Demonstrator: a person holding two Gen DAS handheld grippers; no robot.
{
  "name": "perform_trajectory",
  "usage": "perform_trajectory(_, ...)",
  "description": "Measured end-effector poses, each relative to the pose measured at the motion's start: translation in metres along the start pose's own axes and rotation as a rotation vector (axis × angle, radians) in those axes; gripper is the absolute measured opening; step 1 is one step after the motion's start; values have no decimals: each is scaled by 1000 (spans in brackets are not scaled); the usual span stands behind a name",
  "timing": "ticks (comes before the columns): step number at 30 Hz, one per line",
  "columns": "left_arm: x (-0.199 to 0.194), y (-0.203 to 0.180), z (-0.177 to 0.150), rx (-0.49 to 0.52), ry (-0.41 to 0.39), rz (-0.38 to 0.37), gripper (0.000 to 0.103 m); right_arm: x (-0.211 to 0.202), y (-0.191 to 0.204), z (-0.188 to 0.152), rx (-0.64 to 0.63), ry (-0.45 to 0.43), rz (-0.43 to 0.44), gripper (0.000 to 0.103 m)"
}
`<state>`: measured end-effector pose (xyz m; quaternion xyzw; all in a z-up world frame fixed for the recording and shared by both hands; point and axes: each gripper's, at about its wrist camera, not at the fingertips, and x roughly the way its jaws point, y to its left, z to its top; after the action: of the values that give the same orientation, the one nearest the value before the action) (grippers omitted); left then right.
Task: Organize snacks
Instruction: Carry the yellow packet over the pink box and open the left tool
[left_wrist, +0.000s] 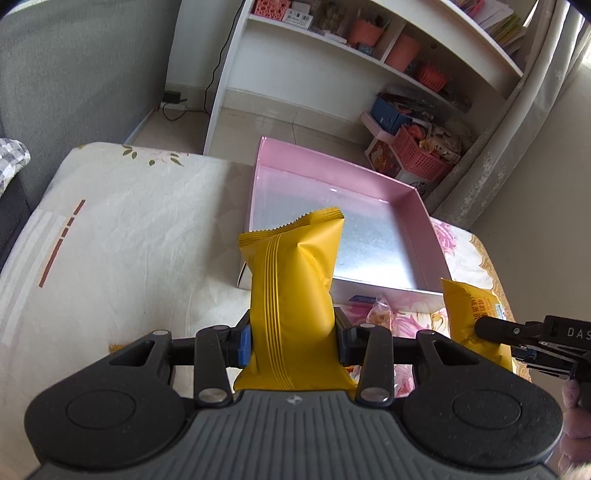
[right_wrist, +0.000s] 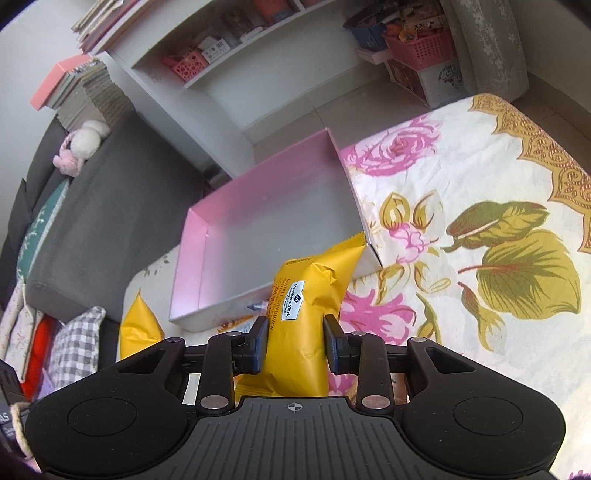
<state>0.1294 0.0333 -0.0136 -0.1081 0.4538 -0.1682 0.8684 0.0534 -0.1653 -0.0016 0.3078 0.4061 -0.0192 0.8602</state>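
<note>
My left gripper is shut on a yellow snack packet and holds it upright above the table, just short of the open pink box. My right gripper is shut on a second yellow packet with a white label, near the box's front wall. The box inside looks bare. In the left wrist view the right gripper and its packet show at the right. In the right wrist view the left packet shows at the lower left.
A small clear-wrapped snack and a blue packet lie in front of the box. The table wears a flowered cloth. A white shelf unit with pink baskets stands behind. A grey sofa lies to the left.
</note>
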Motion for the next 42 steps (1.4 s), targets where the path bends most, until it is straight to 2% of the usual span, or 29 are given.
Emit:
perform_trajectory(10,10,-19,14,24,-56,-2,37,18,-7,32,-3,-95,102,31)
perform_trajectory(19,52,-38,40,74,-80,47,37,43,-9,45,-23,-137,148,31)
perform_trajectory(24,71,-49,48,129,-108,80,37,55,-13,49,-47,-145,114,31)
perform_trajectory(29,89,-59,47,206,-101,141,37,68,-11,46,-113,-140,75,31)
perform_trajectory(36,103,-58,46,225,-88,191,37,82,-7,43,-167,-126,29,31)
perform_trajectory(42,106,-56,46,236,-90,198,37,84,-12,46,-154,-136,25,30)
